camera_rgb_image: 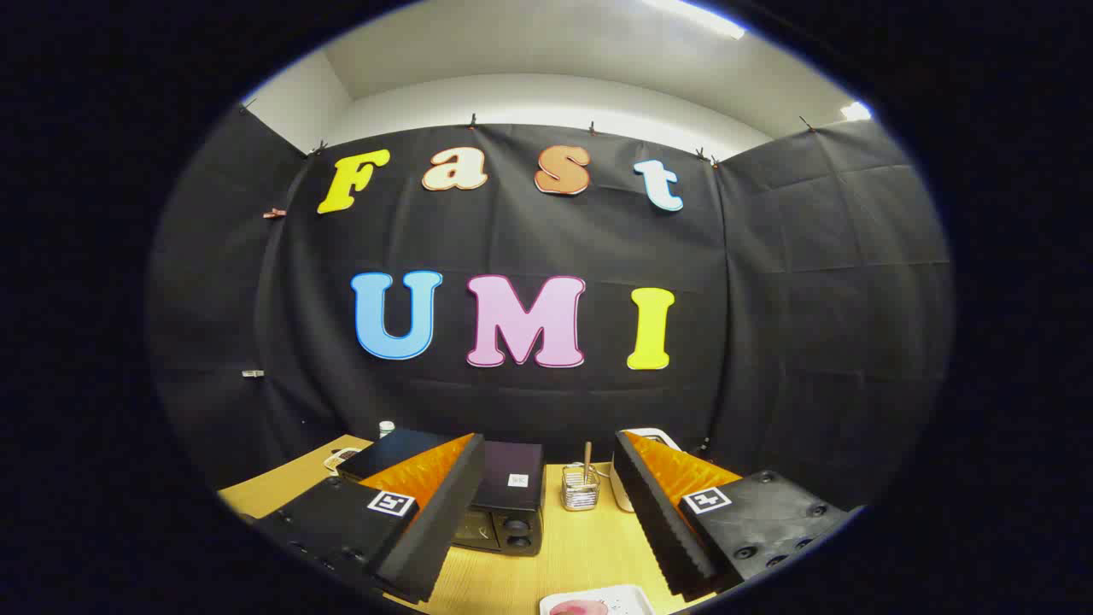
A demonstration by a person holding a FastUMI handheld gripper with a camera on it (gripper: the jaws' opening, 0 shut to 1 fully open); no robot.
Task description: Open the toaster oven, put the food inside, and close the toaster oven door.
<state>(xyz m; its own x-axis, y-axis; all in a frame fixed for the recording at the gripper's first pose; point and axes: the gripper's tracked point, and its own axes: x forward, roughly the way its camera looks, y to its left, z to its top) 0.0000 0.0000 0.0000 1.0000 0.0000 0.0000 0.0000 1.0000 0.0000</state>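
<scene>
The gripper [542, 512] is wide open and empty, the toaster oven [504, 504] low centre beyond its fingers, rigid, its door handle probably the hold, food [581, 607] at bottom edge.

Your toaster oven [504, 504] is a dark, boxy unit standing upright toward the back edge of the counter [581, 555], two round knobs stacked on its front right side; whether its door is closed you cannot tell. Your food [579, 607], something pinkish, lies on a white plate [628, 595] at the counter's near edge.
</scene>
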